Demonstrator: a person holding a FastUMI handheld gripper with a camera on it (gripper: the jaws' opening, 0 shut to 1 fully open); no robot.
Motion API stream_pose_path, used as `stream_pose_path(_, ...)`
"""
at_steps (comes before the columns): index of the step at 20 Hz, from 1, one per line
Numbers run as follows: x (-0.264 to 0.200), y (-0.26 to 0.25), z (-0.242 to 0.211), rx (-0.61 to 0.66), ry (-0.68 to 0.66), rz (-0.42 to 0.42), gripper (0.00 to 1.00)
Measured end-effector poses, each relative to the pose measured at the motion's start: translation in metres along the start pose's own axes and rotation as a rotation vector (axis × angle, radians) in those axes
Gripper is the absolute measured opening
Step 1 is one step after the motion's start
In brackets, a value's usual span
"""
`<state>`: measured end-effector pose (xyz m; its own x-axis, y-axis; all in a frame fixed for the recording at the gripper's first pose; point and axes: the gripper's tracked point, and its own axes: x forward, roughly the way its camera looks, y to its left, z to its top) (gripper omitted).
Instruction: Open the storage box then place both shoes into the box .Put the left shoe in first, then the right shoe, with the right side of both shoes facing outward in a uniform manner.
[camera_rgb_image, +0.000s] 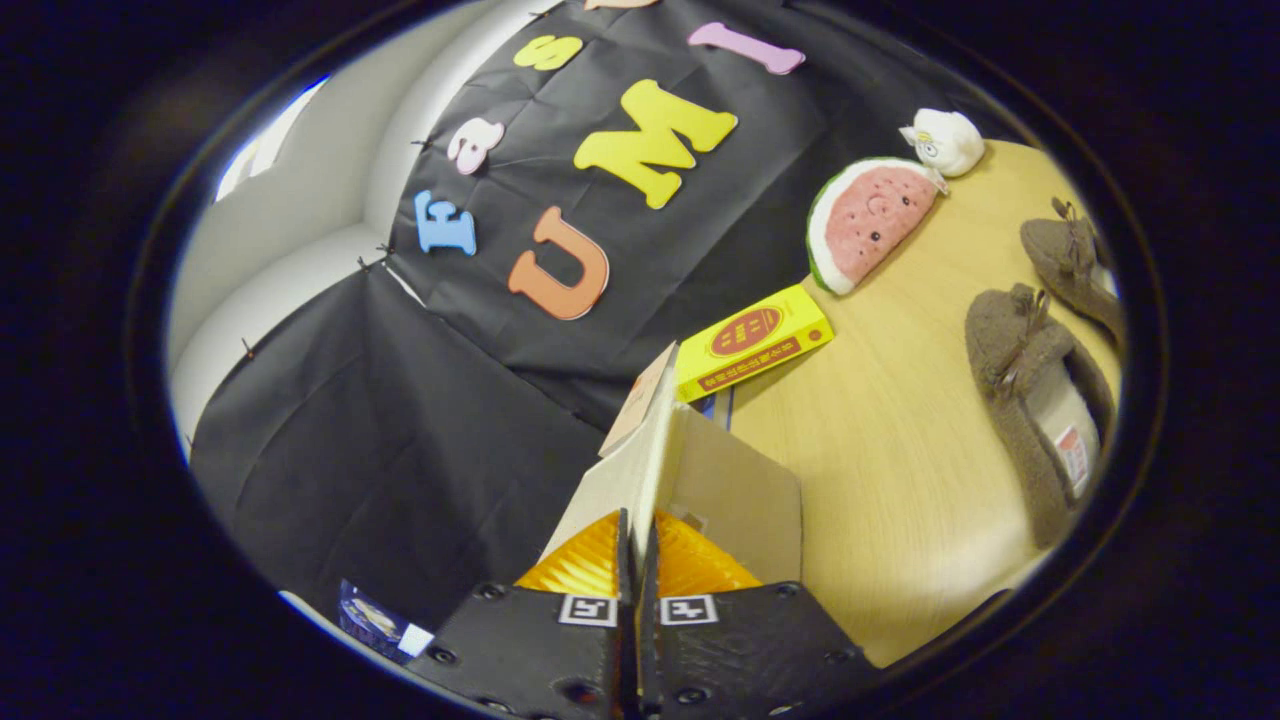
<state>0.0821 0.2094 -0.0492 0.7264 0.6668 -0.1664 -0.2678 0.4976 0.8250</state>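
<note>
My gripper (637, 522) is shut on the thin edge of the storage box's lid (645, 450), a pale cardboard flap standing up between the fingers. Just past the fingers to the right is the box's cardboard wall (745, 500). Two brown fuzzy slippers lie on the wooden table (900, 450), well right of the box. The nearer slipper (1030, 400) shows its pale insole with a label. The farther slipper (1075, 265) lies behind it. The whole view is strongly tilted.
A yellow carton (755, 342) lies on the table just beyond the lid. Behind it, a watermelon plush (868, 222) leans at the cloth wall with a small white plush (945, 140) beside it. Bare tabletop lies between box and slippers.
</note>
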Motion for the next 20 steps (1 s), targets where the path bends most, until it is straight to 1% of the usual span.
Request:
stream_pose_path(1, -0.004, 0.006, 0.005, -0.029, 0.002, 0.003, 0.01)
stream_pose_path(3, -0.008, 0.025, 0.015, -0.080, -0.018, 0.016, 0.01)
stream_pose_path(5, -0.011, 0.051, 0.023, -0.100, -0.027, 0.047, 0.01)
stream_pose_path(8, -0.008, 0.086, 0.029, -0.157, -0.018, 0.060, 0.01)
stream_pose_path(11, -0.001, 0.118, 0.024, -0.259, -0.019, 0.043, 0.01)
stream_pose_path(17, 0.021, 0.192, 0.010, -0.372, -0.016, 0.078, 0.01)
stream_pose_path(20, 0.039, 0.224, -0.004, -0.450, -0.014, 0.107, 0.12)
